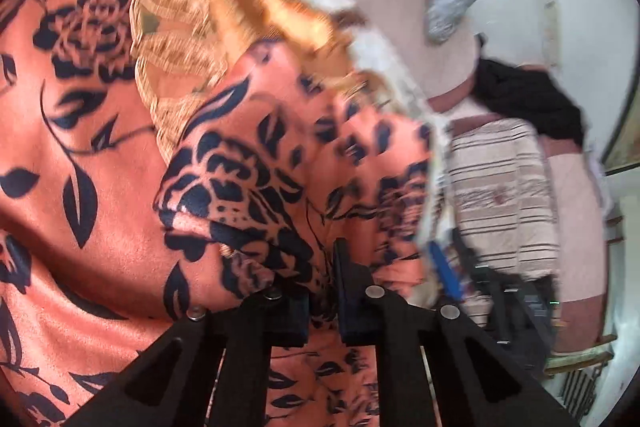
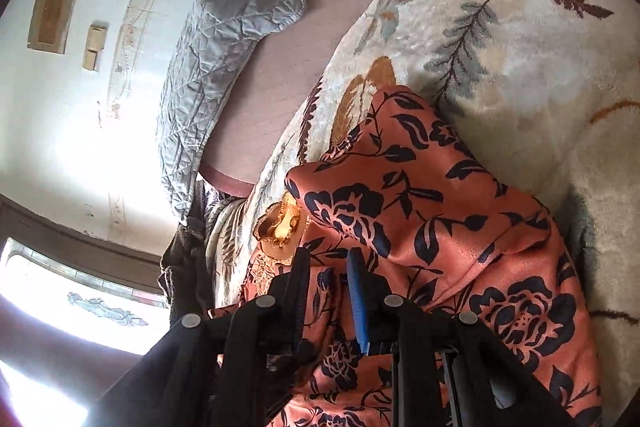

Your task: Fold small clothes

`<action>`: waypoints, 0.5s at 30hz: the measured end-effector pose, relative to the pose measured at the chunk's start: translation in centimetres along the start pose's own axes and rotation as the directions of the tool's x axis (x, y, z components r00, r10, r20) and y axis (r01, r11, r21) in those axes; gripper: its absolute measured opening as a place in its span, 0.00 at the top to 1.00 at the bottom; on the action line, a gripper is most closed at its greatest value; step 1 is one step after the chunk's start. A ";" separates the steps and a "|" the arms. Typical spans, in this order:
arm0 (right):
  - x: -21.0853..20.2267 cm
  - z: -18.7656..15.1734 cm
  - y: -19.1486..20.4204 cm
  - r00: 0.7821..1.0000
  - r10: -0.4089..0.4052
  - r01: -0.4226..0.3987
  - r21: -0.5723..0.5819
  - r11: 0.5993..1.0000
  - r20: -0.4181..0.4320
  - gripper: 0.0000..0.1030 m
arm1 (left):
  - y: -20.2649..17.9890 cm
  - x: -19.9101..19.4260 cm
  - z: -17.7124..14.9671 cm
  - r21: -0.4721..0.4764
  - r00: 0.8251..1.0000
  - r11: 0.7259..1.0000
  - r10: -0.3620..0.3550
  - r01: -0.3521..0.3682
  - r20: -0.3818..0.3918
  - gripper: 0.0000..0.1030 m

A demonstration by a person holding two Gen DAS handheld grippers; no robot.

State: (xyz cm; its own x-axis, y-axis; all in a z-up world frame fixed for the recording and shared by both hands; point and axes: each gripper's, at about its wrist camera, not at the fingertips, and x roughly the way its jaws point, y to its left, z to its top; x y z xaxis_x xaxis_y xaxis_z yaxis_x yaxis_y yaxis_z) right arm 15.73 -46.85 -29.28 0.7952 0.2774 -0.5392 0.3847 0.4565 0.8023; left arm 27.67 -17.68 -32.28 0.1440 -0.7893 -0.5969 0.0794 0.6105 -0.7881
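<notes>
Gripping a fold of the orange garment [image 1: 248,163], the left gripper [image 1: 322,267] has its two black fingers drawn close together, with only a thin ridge of the satin-like cloth pinched in the narrow gap. The fabric, orange with a dark navy rose and leaf print, bunches up right at the fingertips and spreads over most of the left wrist view. A gold lace trim [image 1: 180,39] lies along one edge of it, further from the gripper.

The right gripper [image 2: 328,267] is also clenched on the same orange garment [image 2: 420,211]. Its fingers stand a little wider than the left ones, and a strip of the printed cloth runs up between them. One finger carries a blue pad [image 2: 357,299] on its inner face, pressed against the fabric. Beside the left finger sits a crumpled bit of gold lace [image 2: 282,223].

The garment rests, partly folded over on itself, on a cream blanket [image 2: 520,47] with brown and grey fern leaves, which covers a bed. Beyond the blanket's edge a plain pink sheet [image 2: 304,39] shows, with a grey quilted cushion [image 2: 216,67] lying on it against a pale wall [image 2: 80,131]. From the left wrist view a striped cloth [image 1: 504,195] and a black heap [image 1: 528,99] lie past the garment.
</notes>
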 end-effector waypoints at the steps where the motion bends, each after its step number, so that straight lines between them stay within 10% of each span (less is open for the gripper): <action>1: 0.2 -0.1 0.0 1.000 -0.005 0.005 -0.001 1.000 -0.006 0.79 | -0.2 -1.2 0.1 -0.015 0.999 0.999 -0.045 0.045 0.026 0.91; 6: 1.8 -1.0 0.0 0.997 -0.044 0.043 -0.026 0.999 -0.065 0.79 | 1.4 -9.0 1.9 -0.073 0.965 0.987 -0.123 0.143 0.233 0.91; 15: 4.1 -2.7 0.9 0.983 -0.088 0.072 -0.102 0.992 -0.161 0.74 | 10.2 -17.7 1.6 -0.343 0.928 0.939 0.105 0.026 0.358 0.87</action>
State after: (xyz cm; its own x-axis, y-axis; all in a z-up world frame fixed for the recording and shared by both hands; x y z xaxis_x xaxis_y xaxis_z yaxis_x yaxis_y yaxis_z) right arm 18.09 -42.99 -31.45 0.6727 0.3684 -0.6416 0.3909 0.5594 0.7310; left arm 27.54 2.57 -29.48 0.4946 -0.6447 -0.5829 -0.2598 0.5303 -0.8070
